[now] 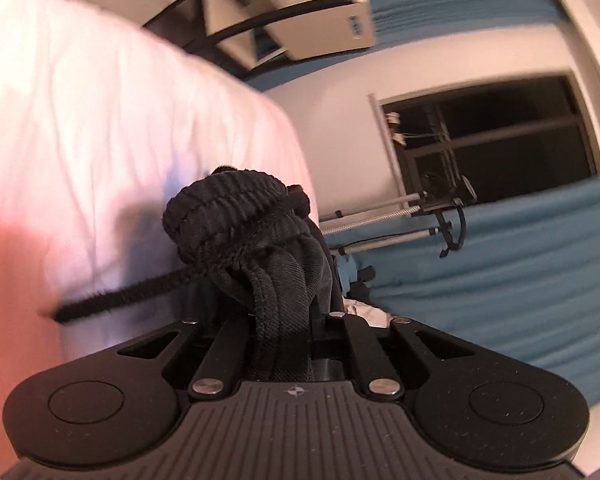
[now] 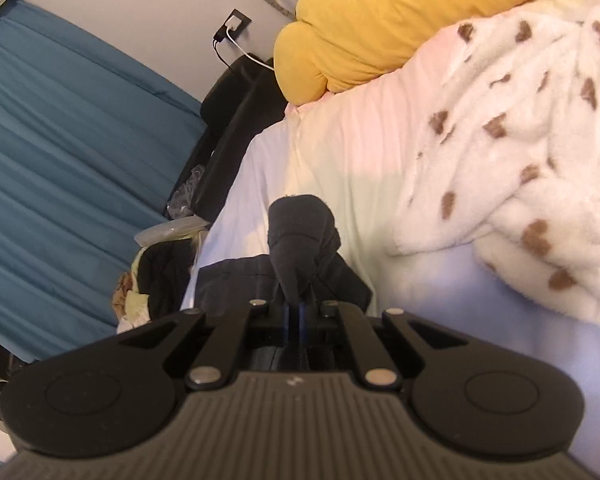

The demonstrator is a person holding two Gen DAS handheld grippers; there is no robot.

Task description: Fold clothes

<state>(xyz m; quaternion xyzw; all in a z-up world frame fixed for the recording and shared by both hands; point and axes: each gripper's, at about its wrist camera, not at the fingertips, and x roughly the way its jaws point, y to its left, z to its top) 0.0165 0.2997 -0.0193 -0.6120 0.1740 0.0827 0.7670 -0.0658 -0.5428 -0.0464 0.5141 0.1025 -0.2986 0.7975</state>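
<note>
A dark garment, apparently drawstring trousers, hangs between two hand-held grippers above a bed with a white sheet (image 2: 340,152). The left gripper (image 1: 280,312) is pressed together on the ribbed waistband (image 1: 236,208), its drawstring (image 1: 120,300) trailing out to one side across the sheet. The right gripper (image 2: 296,304) is pinched on a bunched end of the dark garment (image 2: 300,232), with more of the cloth spread flat on the sheet just below and to its left. The garment's long axis appears to run from one gripper to the other, so neither is nearer; the coming fold likely turns on bringing the two ends together. A spotted fleece blanket (image 2: 520,140) and a yellow pillow (image 2: 380,20) lie well apart. No containers are visible.
</note>
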